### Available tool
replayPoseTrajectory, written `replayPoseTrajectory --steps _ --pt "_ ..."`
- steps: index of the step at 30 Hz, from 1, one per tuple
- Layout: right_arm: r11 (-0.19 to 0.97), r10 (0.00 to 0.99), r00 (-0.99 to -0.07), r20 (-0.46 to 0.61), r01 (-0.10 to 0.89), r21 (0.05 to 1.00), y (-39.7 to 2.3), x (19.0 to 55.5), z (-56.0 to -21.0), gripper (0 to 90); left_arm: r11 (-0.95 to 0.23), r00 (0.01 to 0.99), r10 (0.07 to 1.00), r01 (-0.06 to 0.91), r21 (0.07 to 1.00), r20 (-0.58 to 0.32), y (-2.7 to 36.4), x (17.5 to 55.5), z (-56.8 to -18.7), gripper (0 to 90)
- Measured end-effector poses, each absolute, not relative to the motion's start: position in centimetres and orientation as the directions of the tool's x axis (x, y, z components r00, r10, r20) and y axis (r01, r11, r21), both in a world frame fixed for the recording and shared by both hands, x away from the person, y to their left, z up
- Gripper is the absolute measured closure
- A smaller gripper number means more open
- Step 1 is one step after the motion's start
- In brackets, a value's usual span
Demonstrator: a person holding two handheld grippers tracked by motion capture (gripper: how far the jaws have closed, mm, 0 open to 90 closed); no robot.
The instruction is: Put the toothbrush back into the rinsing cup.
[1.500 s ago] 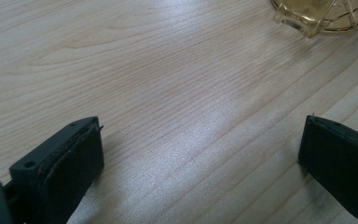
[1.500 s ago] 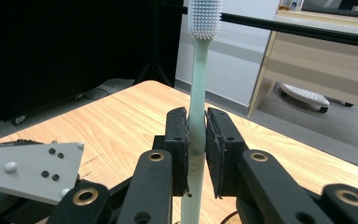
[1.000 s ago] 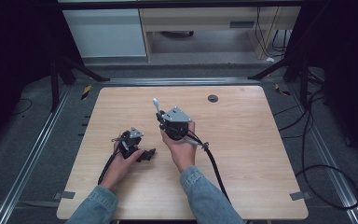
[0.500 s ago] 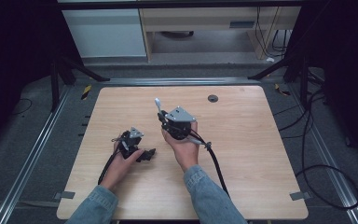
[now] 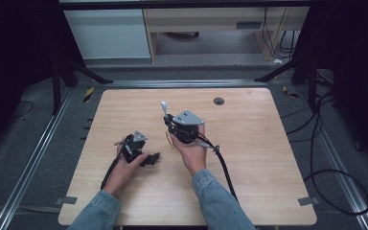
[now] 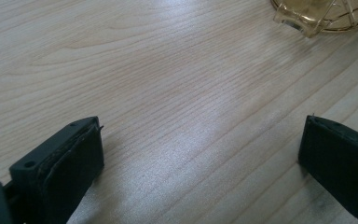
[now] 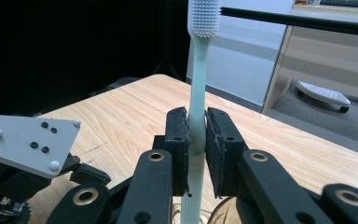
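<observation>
My right gripper [image 5: 168, 122] is shut on the handle of a pale green toothbrush [image 5: 164, 108], which stands upright over the middle of the wooden table [image 5: 268, 158]. In the right gripper view the pads [image 7: 177, 135] clamp the toothbrush [image 7: 199, 70] at mid-handle, with its white bristle head at the top. A clear yellowish cup [image 6: 321, 16] stands on the table just beneath the right gripper, and its rim [image 7: 221, 210] shows below the jaws. My left gripper [image 5: 151, 159] rests low on the table to the left, open, with bare wood between its jaws [image 6: 203, 135].
A small dark round hole [image 5: 219, 100] sits in the table near its far edge. Cables [image 5: 223, 165] trail from both grippers toward the front edge. White cabinets [image 5: 110, 33] stand beyond the table on the floor.
My right gripper has drifted slightly to the right with the toothbrush still clamped. The left gripper has stayed where it was.
</observation>
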State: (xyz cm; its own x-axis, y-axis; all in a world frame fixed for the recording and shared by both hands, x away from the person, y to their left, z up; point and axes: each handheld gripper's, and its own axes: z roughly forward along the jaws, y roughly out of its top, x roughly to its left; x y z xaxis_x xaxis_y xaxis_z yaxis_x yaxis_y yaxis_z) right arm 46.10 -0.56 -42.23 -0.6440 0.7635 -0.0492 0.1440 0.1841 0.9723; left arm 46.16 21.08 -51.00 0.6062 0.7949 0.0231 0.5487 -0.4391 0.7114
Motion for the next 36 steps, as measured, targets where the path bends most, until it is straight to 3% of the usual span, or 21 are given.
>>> replayPoseTrajectory --steps 36 --pt "0.162 0.761 -0.648 -0.019 0.163 0.973 -0.7 46.0 -44.2 79.5 -0.441 0.607 0.794 0.55 0.709 0.023 21.1 46.1 -51.0 0.0"
